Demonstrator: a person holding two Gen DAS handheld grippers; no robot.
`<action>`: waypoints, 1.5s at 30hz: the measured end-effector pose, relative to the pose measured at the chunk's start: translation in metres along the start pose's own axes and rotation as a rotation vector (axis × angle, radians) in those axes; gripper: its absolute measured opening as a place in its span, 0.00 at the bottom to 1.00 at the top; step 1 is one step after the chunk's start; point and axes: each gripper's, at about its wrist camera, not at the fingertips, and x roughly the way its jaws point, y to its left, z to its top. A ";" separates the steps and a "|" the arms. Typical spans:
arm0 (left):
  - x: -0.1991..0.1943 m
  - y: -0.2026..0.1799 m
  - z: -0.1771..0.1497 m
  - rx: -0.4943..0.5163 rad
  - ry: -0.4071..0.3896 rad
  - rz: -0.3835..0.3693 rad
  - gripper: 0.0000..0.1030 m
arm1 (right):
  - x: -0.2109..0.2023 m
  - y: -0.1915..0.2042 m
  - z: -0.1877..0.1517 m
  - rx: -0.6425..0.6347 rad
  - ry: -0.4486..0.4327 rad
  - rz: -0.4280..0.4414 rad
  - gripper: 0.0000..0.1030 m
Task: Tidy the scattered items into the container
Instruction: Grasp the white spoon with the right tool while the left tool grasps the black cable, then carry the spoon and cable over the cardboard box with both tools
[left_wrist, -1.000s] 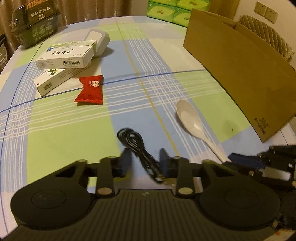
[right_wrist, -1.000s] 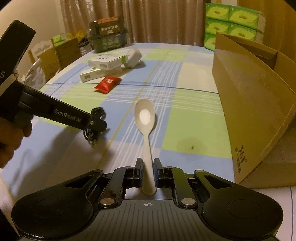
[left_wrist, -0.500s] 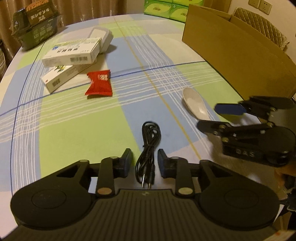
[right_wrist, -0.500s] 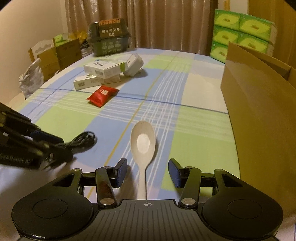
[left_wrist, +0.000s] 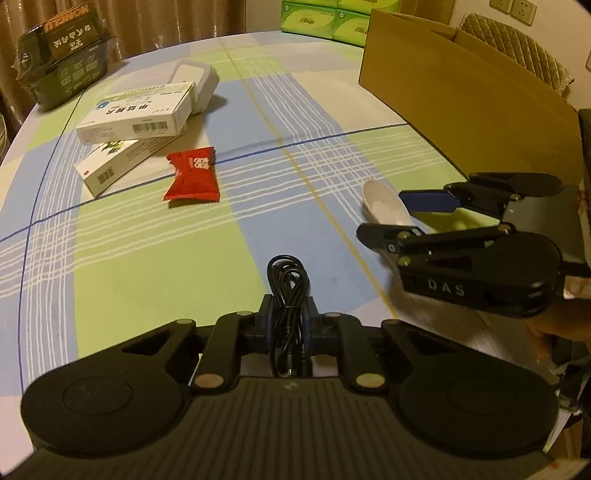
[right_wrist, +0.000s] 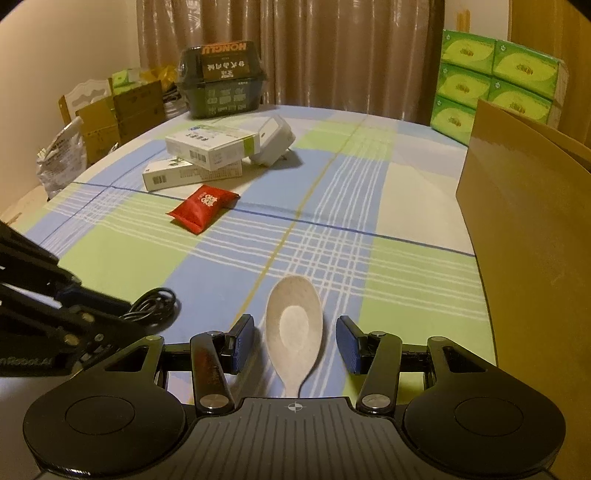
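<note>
My left gripper (left_wrist: 288, 314) is shut on a coiled black cable (left_wrist: 286, 275), whose loop sticks out ahead of the fingers just above the tablecloth. My right gripper (right_wrist: 295, 343) stands open, with one blue pad on each side of a pale spoon (right_wrist: 294, 325) lying on the table and touching neither. From the left wrist view the right gripper (left_wrist: 382, 216) hovers over the spoon's bowl (left_wrist: 384, 201). The cardboard box (left_wrist: 461, 96) stands open-topped at the right (right_wrist: 524, 221). From the right wrist view the left gripper (right_wrist: 133, 315) holds the cable (right_wrist: 157, 302).
A red snack packet (left_wrist: 194, 177) lies mid-table. Behind it are two stacked white medicine boxes (left_wrist: 140, 114) and a white adapter (left_wrist: 195, 79). A dark food carton (right_wrist: 221, 79) and green tissue packs (right_wrist: 495, 77) stand at the far edge. A hand (left_wrist: 561, 328) holds the right gripper.
The left gripper closed on the cable. The right gripper let go of the spoon's handle, opened wide and now brackets the spoon's bowl.
</note>
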 end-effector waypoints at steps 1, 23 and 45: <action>-0.001 0.000 -0.001 -0.002 0.001 0.001 0.11 | 0.000 0.000 0.000 0.000 -0.001 0.000 0.45; -0.049 -0.023 -0.010 -0.051 -0.049 -0.020 0.11 | -0.068 0.005 0.006 0.065 -0.036 -0.051 0.29; -0.112 -0.060 -0.020 -0.073 -0.117 -0.017 0.11 | -0.155 0.017 0.010 0.089 -0.120 -0.069 0.29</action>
